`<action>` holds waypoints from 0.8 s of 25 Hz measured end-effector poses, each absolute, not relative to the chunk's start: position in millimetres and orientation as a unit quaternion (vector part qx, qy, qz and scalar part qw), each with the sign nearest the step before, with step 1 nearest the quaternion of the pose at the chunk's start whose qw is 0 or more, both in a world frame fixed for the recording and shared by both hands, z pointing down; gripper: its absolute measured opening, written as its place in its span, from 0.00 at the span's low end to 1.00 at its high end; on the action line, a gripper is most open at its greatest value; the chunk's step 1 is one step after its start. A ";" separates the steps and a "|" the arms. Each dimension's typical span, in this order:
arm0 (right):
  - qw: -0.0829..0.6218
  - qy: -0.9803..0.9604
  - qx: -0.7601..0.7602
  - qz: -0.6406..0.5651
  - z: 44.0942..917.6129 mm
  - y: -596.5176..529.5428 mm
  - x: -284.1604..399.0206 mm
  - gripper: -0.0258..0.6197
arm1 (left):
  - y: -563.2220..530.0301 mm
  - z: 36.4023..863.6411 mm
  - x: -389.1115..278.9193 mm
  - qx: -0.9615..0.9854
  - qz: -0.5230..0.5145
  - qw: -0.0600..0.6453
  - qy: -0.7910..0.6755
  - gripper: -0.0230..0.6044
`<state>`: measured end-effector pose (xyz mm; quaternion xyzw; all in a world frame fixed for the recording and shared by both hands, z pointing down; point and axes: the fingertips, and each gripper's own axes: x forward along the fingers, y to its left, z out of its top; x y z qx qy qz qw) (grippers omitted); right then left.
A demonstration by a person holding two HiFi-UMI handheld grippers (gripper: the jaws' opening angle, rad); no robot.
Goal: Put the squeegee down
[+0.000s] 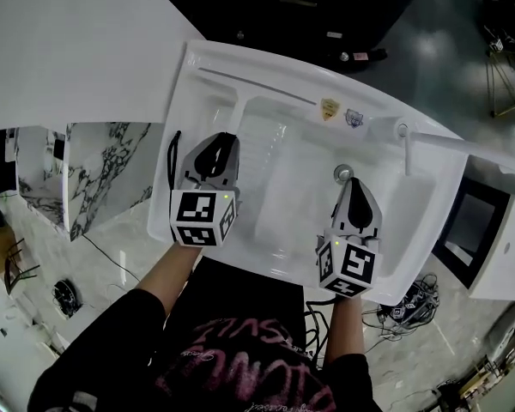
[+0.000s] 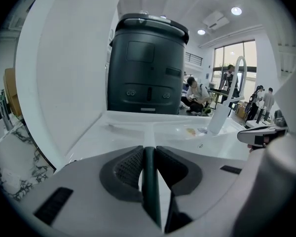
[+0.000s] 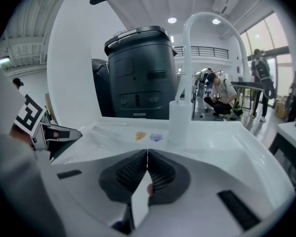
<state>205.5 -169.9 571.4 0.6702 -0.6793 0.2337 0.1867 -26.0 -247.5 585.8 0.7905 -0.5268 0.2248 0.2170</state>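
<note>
Both forearms reach forward. Left gripper (image 1: 221, 142) clamps the dark-green handle of a white T-shaped squeegee (image 1: 239, 103), its blade ahead of the jaws near the white sink's (image 1: 415, 197) back rim. Right gripper (image 1: 354, 184) jaws together, empty; open basin between the grippers

- Open lab or test hall.
- Free-standing white sink unit (image 1: 193, 93); loose cables (image 1: 409, 303) on glossy floor (image 1: 120, 247).
- People (image 3: 221, 95) working behind; tall windows (image 2: 234, 58), mezzanine railing (image 3: 202, 51).

Across back-left ledge of sink (image 1: 185, 101): squeegee (image 1: 251, 85) (handle in left tool (image 1: 222, 138)); drain (image 1: 342, 174) just ahead of right tool (image 1: 354, 182); faucet (image 1: 404, 144) on rt rim, stickers (image 1: 329, 108) behind basin.
</note>
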 end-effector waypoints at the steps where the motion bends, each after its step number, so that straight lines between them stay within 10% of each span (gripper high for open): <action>1: 0.187 -0.679 0.670 0.235 572.6 -169.7 205.3 0.07 | -248.1 587.0 -26.3 0.790 0.225 0.217 -0.527 0.17; 20: 0.186 -0.690 0.653 0.249 597.3 -166.3 190.0 0.07 | -241.0 613.0 -23.3 0.781 0.241 0.228 -0.529 0.17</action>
